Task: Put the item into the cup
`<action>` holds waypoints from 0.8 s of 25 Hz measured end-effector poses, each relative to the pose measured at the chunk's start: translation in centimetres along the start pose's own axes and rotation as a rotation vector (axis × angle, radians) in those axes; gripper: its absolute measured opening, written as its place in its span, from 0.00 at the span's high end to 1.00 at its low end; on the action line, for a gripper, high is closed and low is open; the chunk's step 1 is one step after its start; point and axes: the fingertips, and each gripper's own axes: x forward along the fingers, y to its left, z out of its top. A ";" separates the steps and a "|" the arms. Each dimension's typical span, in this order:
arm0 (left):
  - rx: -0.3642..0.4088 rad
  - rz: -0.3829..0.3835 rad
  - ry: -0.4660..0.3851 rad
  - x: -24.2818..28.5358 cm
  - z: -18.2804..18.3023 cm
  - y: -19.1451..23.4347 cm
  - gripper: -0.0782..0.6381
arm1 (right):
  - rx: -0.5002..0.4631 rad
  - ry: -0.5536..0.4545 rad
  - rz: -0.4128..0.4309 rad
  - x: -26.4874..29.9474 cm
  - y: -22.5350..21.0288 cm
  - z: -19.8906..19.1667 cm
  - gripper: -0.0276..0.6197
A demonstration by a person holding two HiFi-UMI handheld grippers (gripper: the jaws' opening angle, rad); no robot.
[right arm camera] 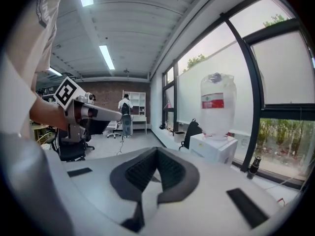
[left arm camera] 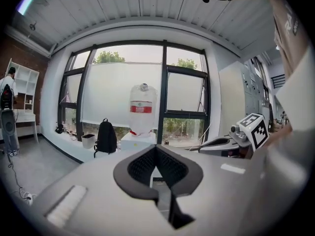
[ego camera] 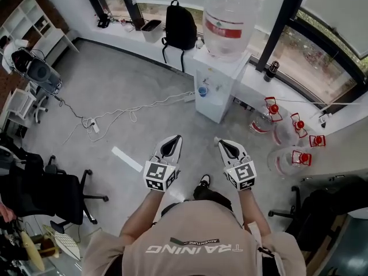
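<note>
Hovering side by side above the grey concrete floor (ego camera: 115,79), both claws are held out towards 12 o'clock, facing the white box-shaped water dispenser (ego camera: 217,99). The left claw (ego camera: 171,139) is clenched, dark pads pressed tip to tip, nothing pinched between. The right claw (ego camera: 222,143) is clenched likewise, and empty. The small blue cup (ego camera: 202,91) is seen at the dispenser's front face, well apart from both claws. A black fabric backpack (ego camera: 180,25) is propped at the dispenser's 11 o'clock.
</note>
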 end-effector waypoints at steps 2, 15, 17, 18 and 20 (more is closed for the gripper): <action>0.002 0.011 -0.007 1.6 0.8 0.8 0.88 | 0.001 -0.010 0.003 1.3 -1.6 0.5 0.94; -0.035 0.054 0.009 8.8 2.0 4.1 0.88 | 0.022 0.007 0.057 7.6 -7.4 0.0 0.94; -0.039 0.053 0.022 9.3 1.6 4.7 0.88 | 0.029 0.020 0.055 8.3 -7.9 -0.4 0.94; -0.044 0.051 0.032 9.5 1.3 5.1 0.88 | 0.037 0.022 0.051 8.7 -8.1 -0.5 0.94; -0.055 0.045 0.049 10.1 0.9 6.3 0.88 | 0.054 0.024 0.043 9.9 -8.6 -0.5 0.94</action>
